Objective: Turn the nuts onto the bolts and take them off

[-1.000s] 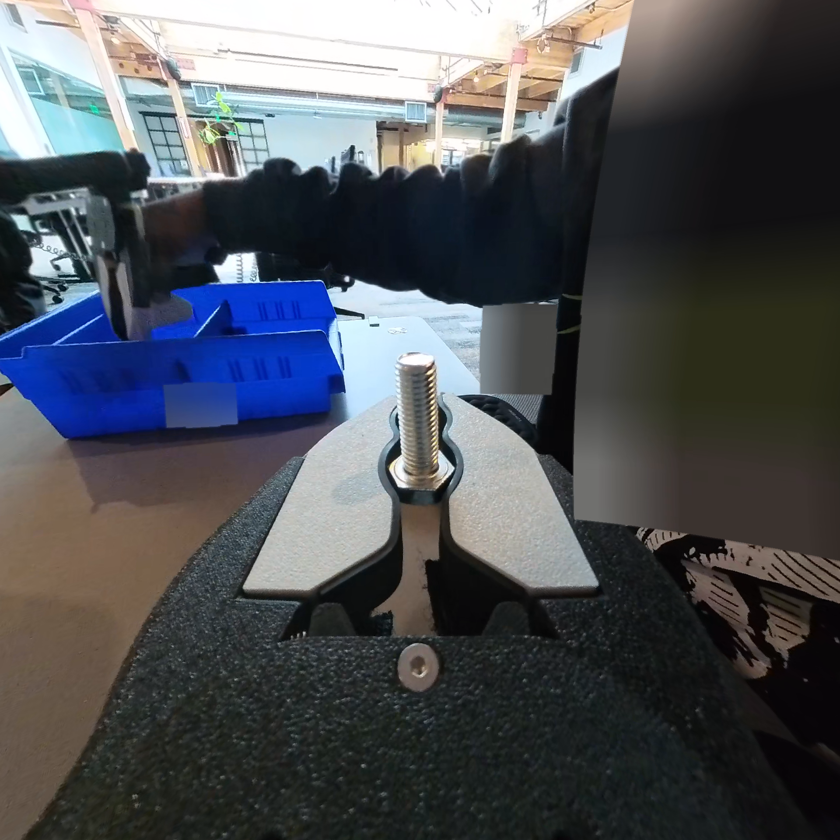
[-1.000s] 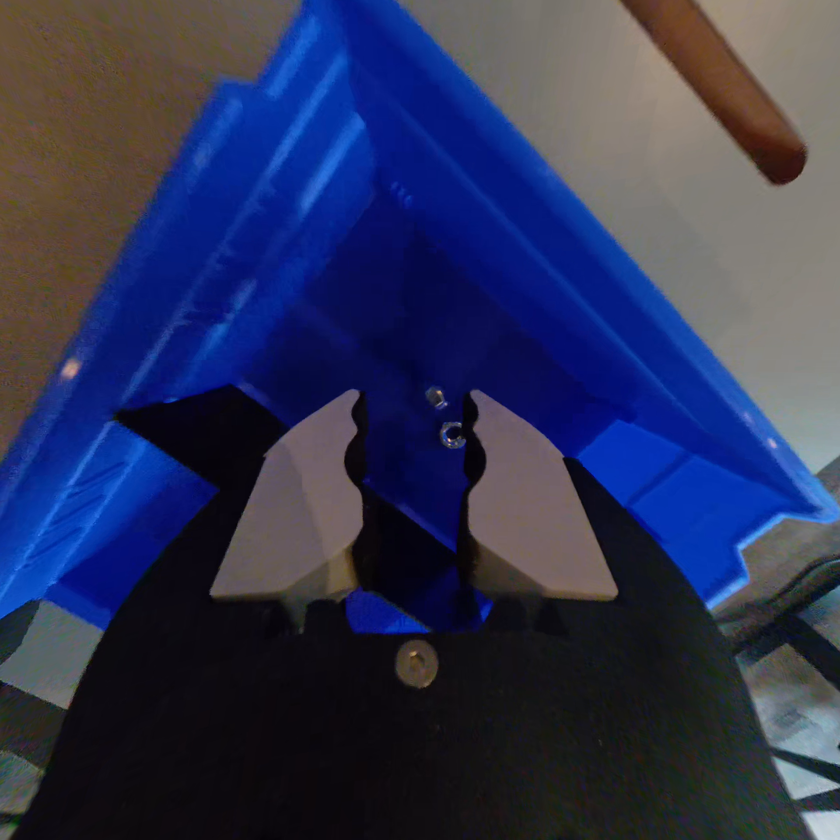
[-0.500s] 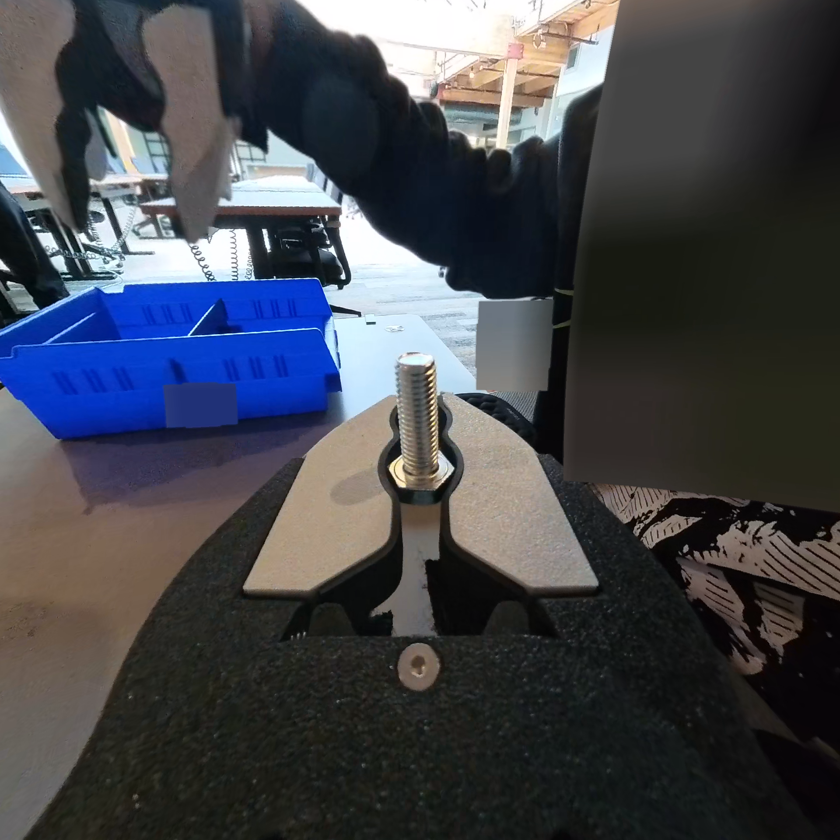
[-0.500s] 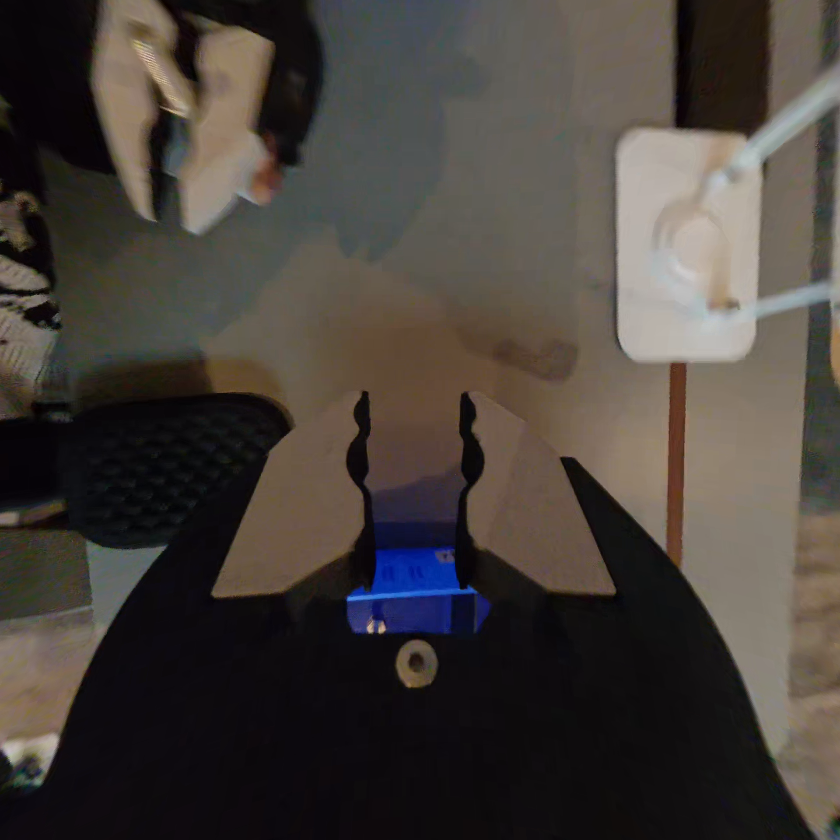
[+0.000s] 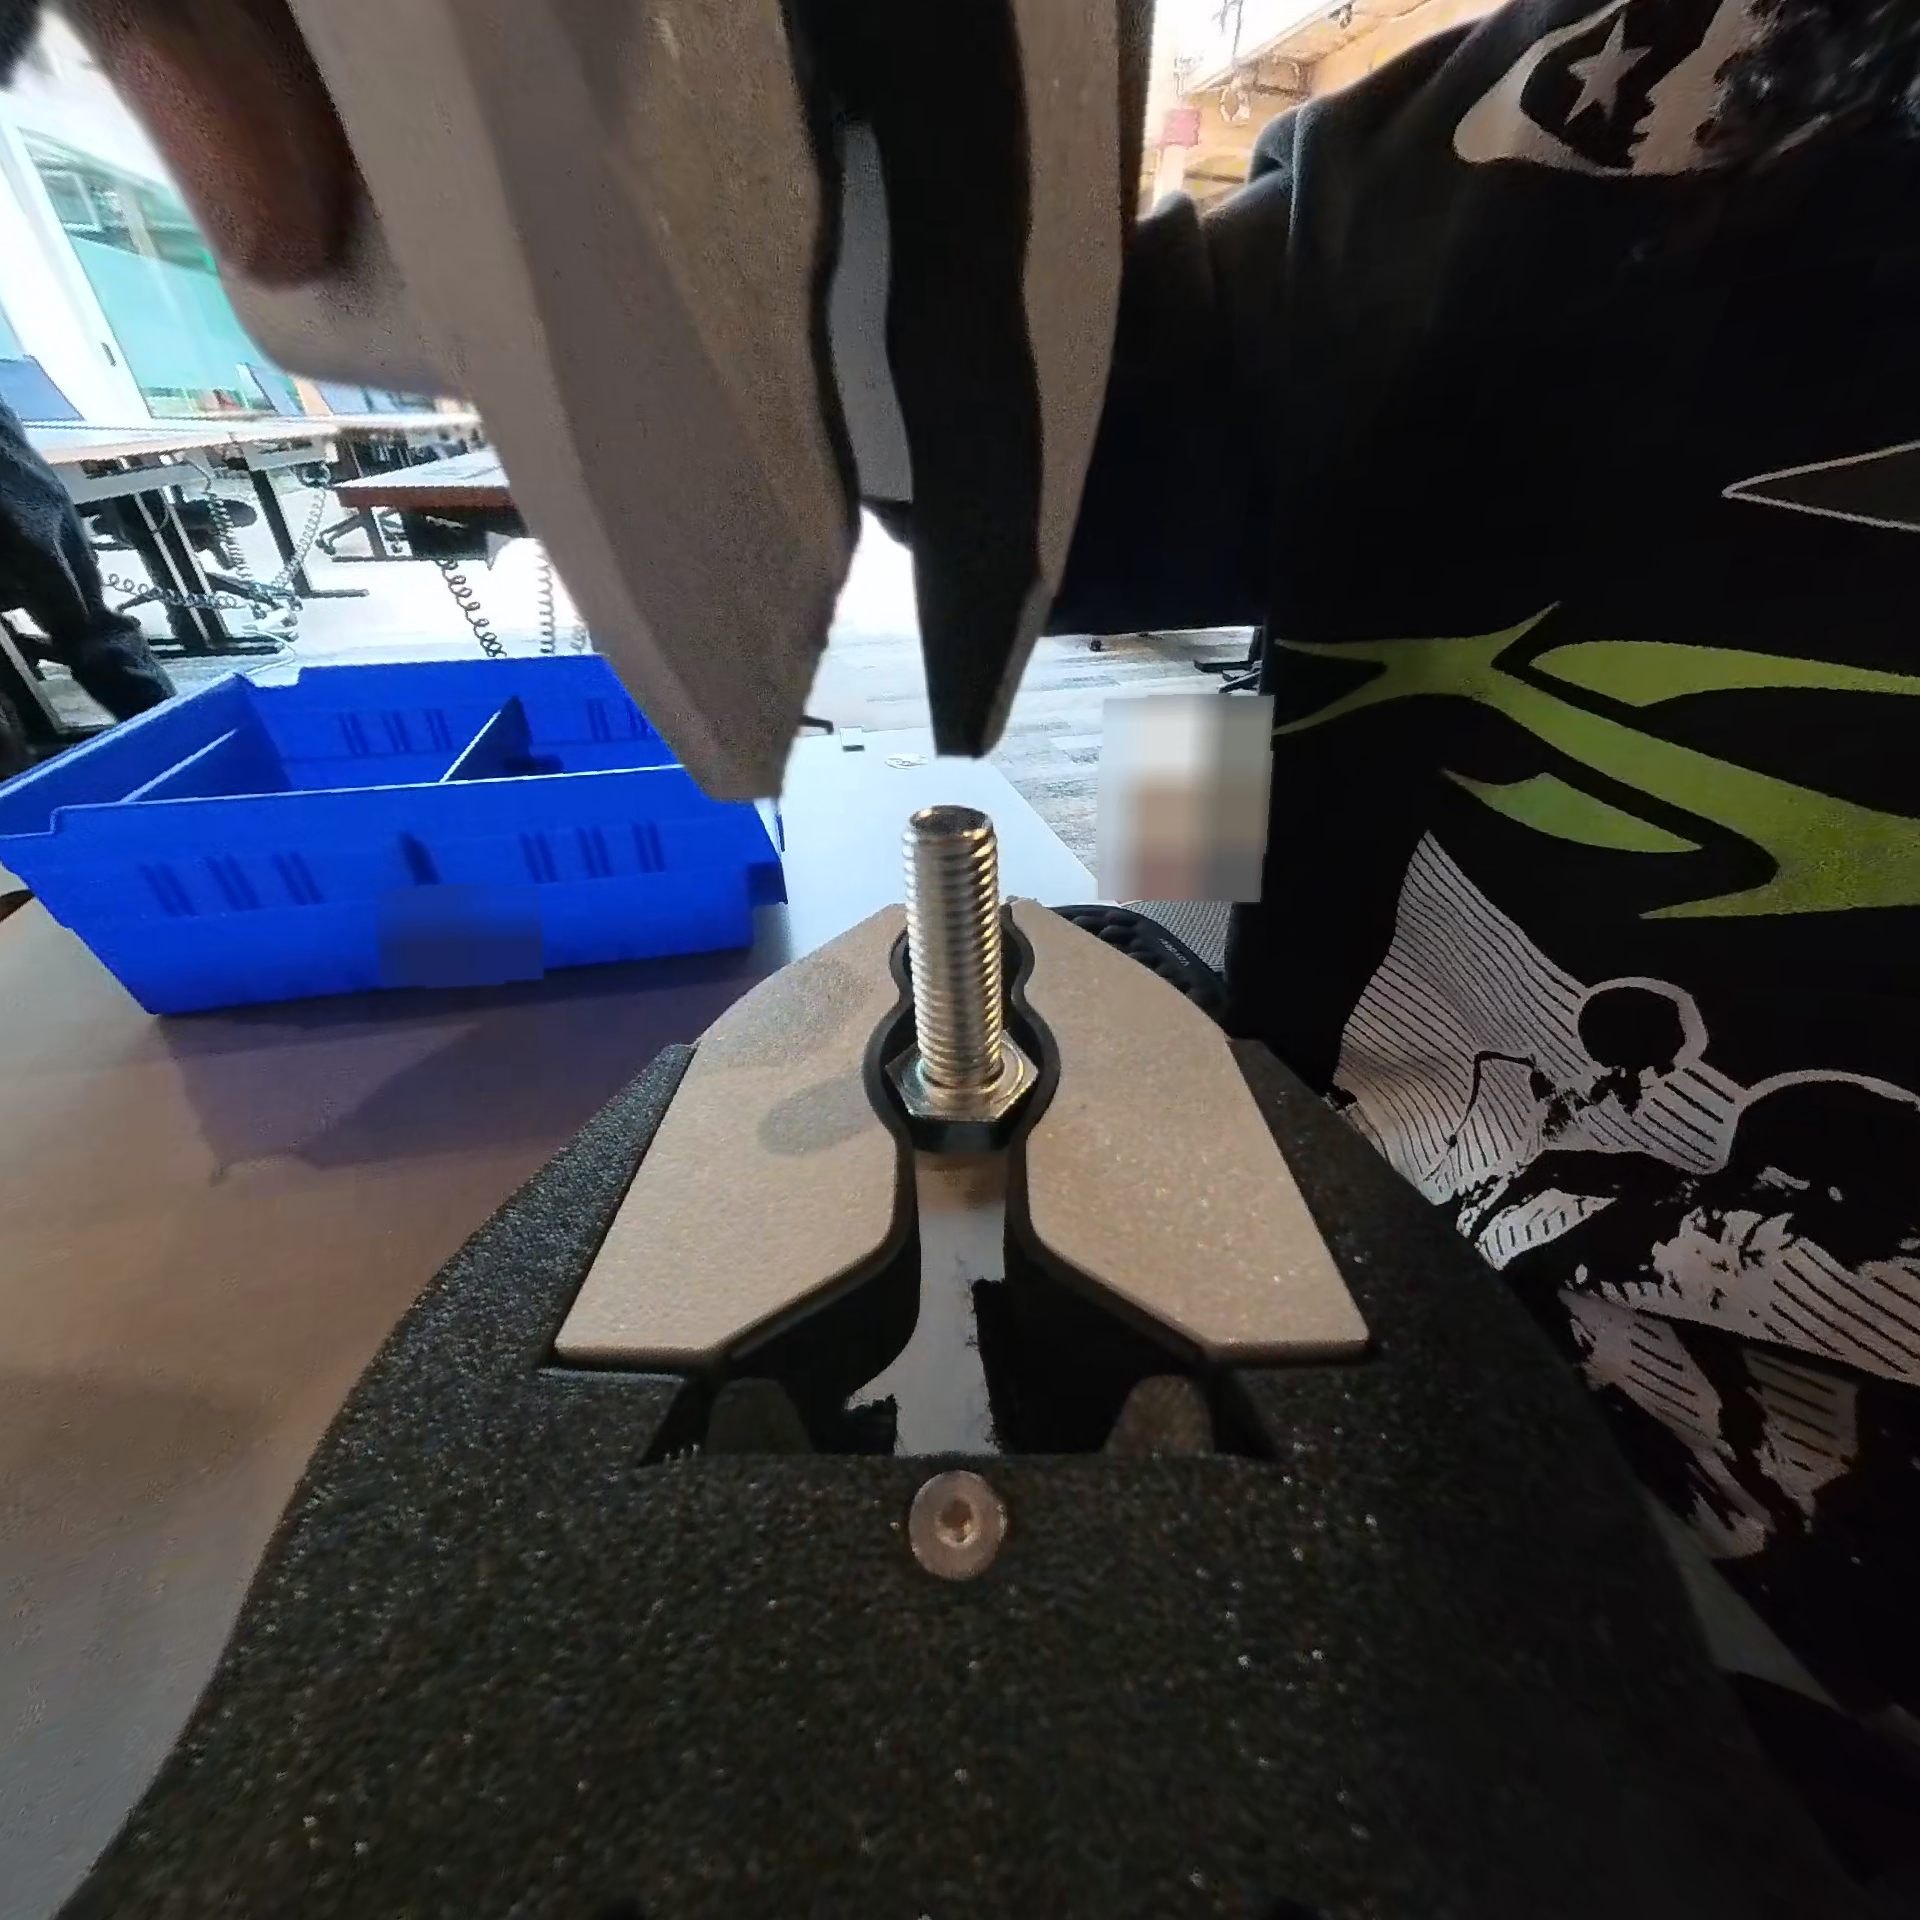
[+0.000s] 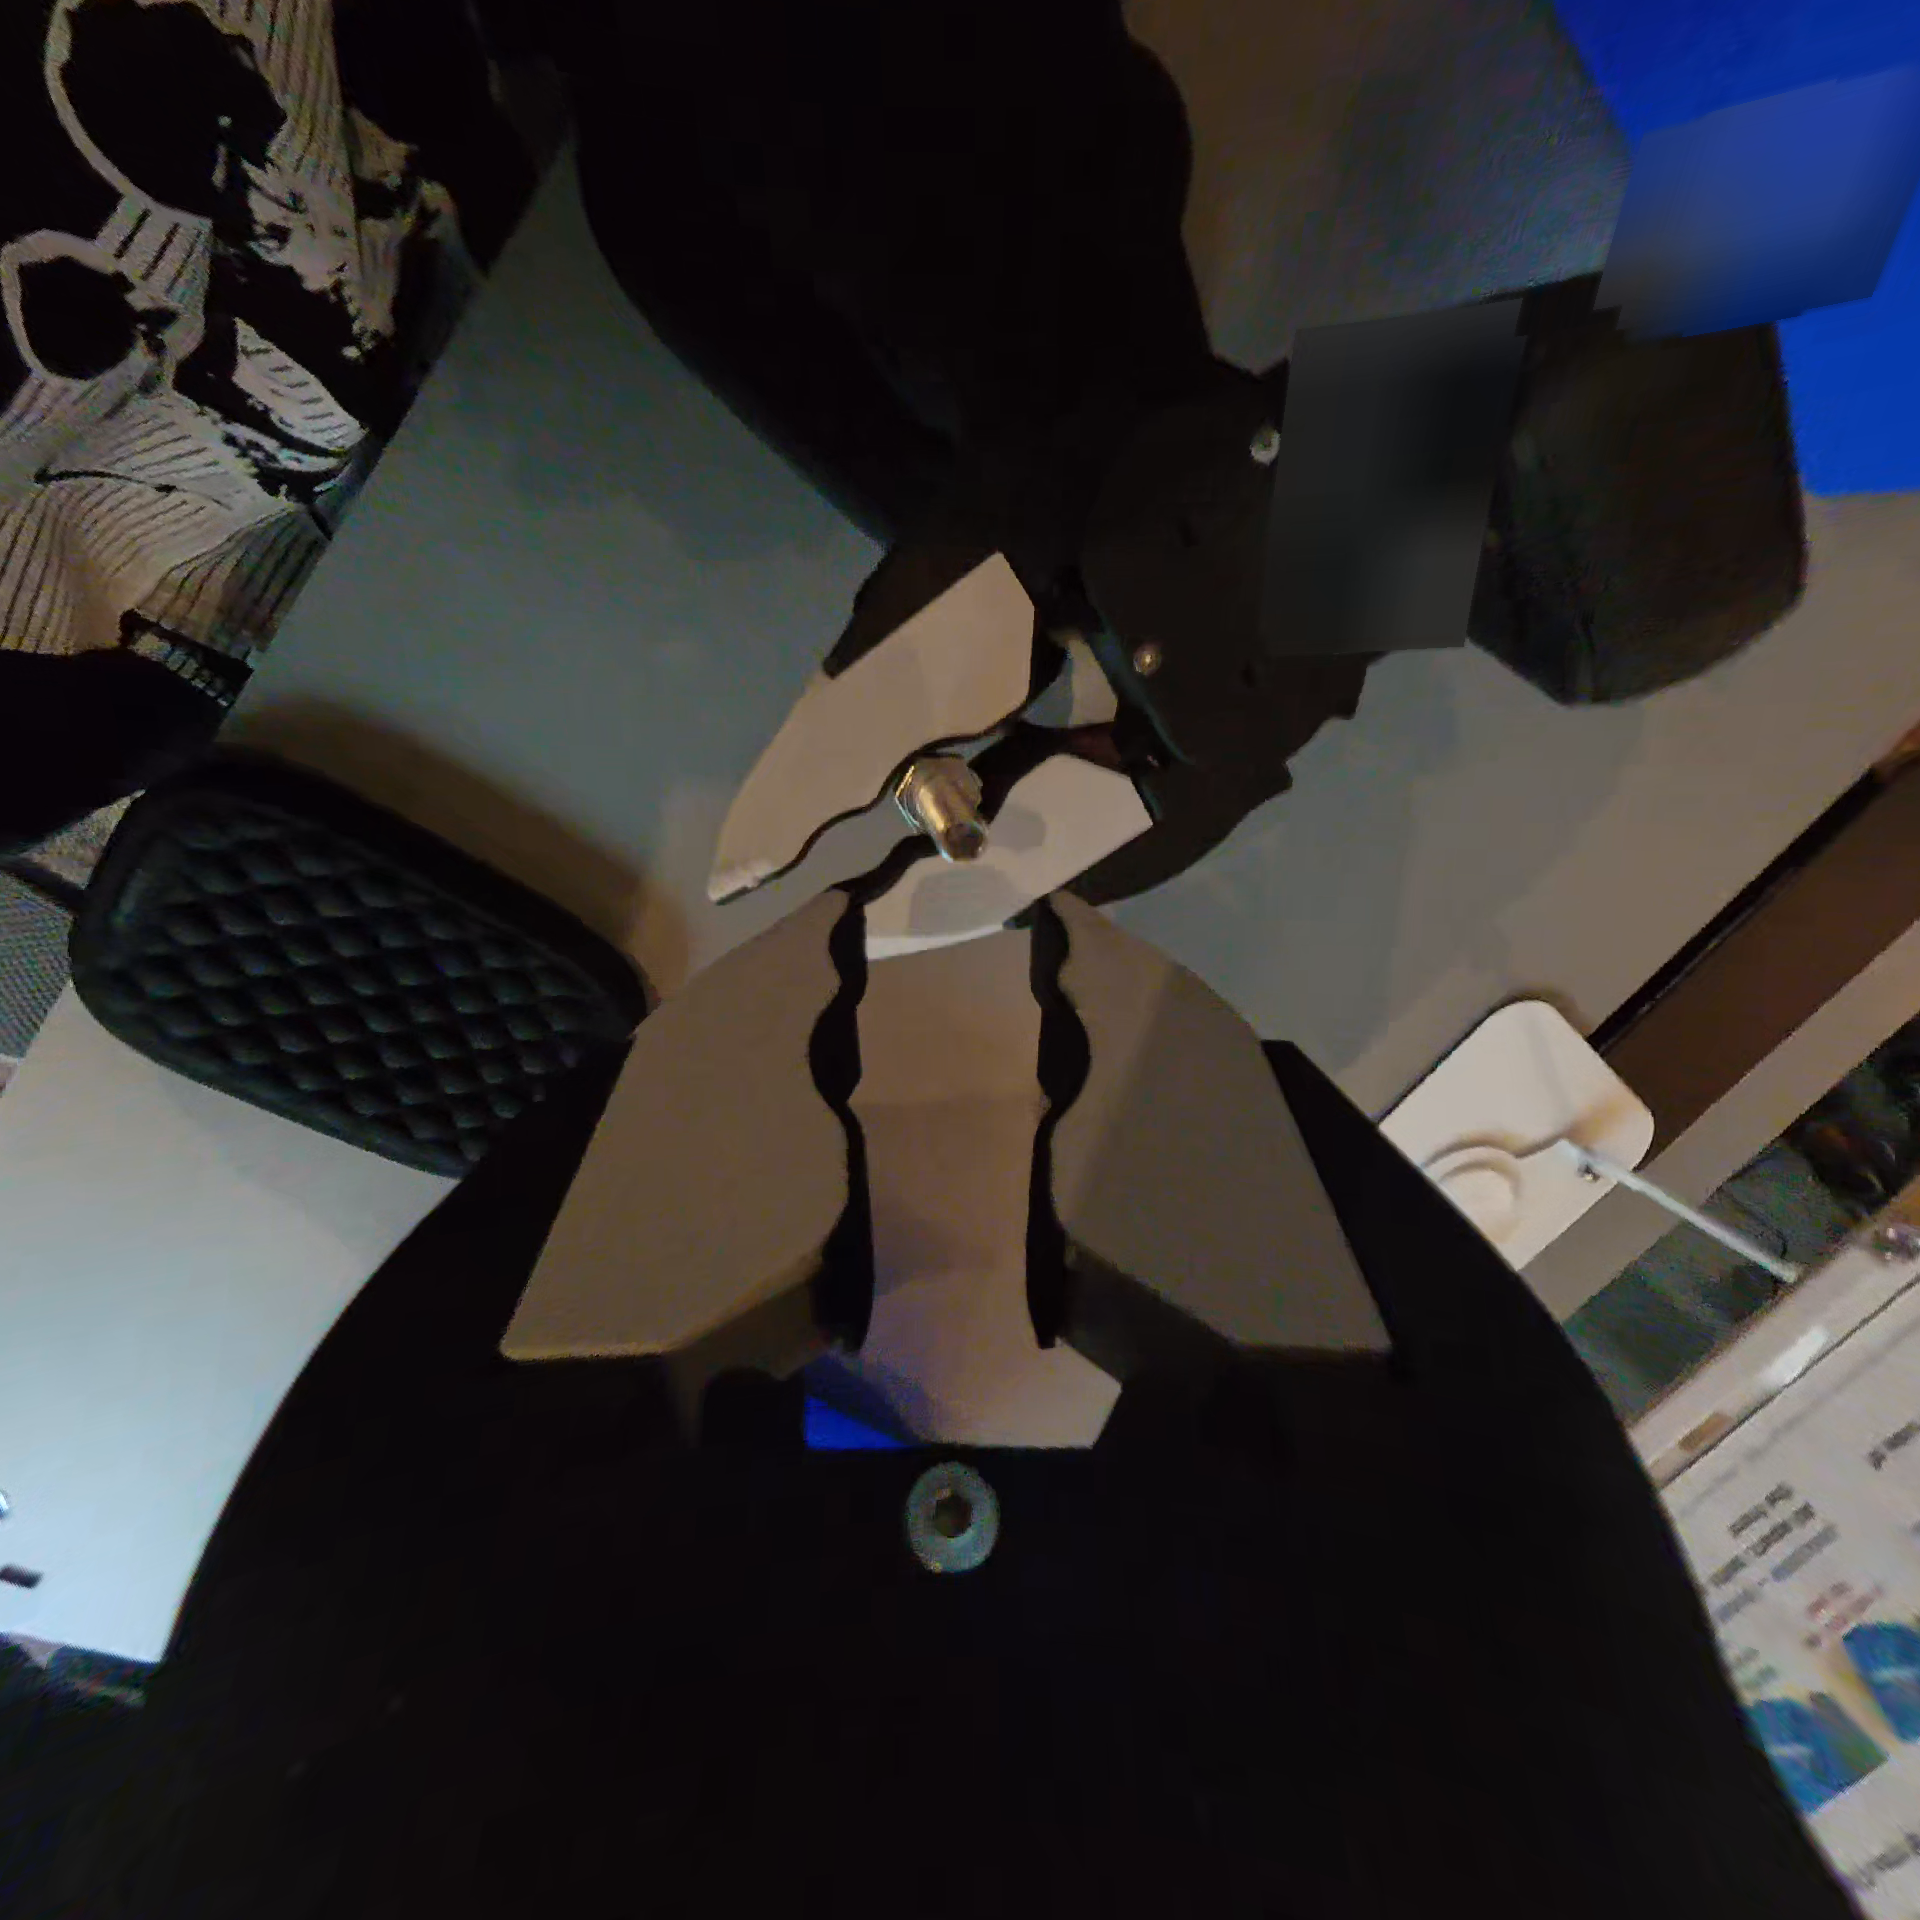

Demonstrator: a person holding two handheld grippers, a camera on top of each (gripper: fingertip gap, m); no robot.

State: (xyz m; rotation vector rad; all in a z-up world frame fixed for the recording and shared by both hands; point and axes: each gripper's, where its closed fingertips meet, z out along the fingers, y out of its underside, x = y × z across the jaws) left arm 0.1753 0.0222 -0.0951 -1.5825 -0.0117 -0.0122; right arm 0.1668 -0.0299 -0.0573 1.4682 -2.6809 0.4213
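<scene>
Standing upright in left gripper [image 5: 961, 997]: bolt [image 5: 951, 956]

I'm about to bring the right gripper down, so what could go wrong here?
1. The right gripper hangs open over the bolt with no nut visible in it, so there may be nothing to thread.
2. The left gripper clamps only the bolt's hex base; a sideways bump from above could tilt it.

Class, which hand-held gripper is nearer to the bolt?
Left. The left hand-held gripper is shut on the bolt, holding it upright; the right hand-held gripper hovers open just above its tip, not touching.
</scene>
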